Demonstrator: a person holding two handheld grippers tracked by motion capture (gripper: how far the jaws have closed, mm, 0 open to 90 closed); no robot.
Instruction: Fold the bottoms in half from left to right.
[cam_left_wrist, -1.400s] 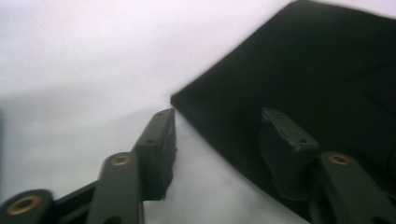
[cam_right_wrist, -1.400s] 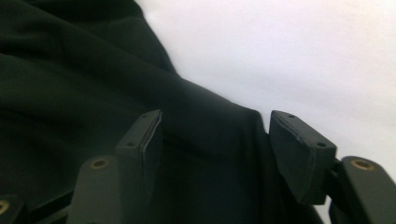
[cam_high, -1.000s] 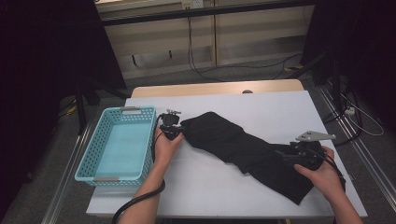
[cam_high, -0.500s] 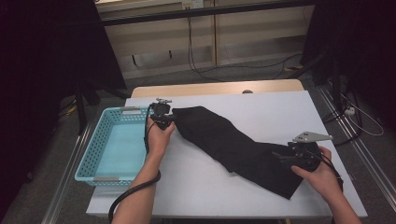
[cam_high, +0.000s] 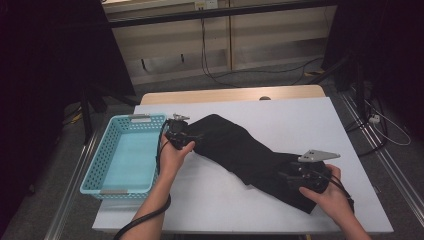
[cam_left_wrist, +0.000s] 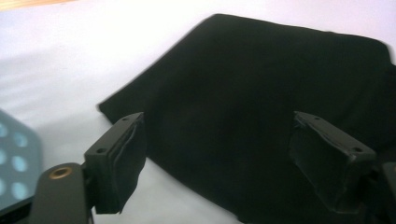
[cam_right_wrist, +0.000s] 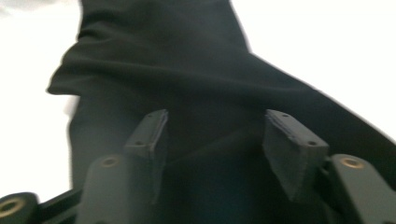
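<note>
Stretched slantwise across the white tabletop (cam_high: 300, 120): a black folded garment (cam_high: 250, 155), probably trousers. Far end close beside the turquoise basket (cam_high: 100, 162), near end toward the tabletop's right front corner. Laid out long and flat, most likely so that each end can be taken by one hand and folded or lifted toward the basket.

At the far end, the left gripper (cam_high: 190, 137), held in the left hand (cam_high: 172, 157). Jaws just opened wide and released, one pad on either side of the garment's corner in the left gripper view, nothing pinched. Cloth flat on the tabletop beneath and ahead of them. Seemingly let go on purpose, either to leave this end where it lies or to take a fresh hold.

At the near end, the right gripper (cam_high: 295, 177), low over the cloth in the right hand (cam_high: 327, 192). Jaws about half apart and just now closing. In the right gripper view, a raised fold of the garment between the pads, neither pad seen to press on it. Probably closing in for a pinch on this end.

Basket empty and open-topped just beside the garment, set there as the likely place for it.
</note>
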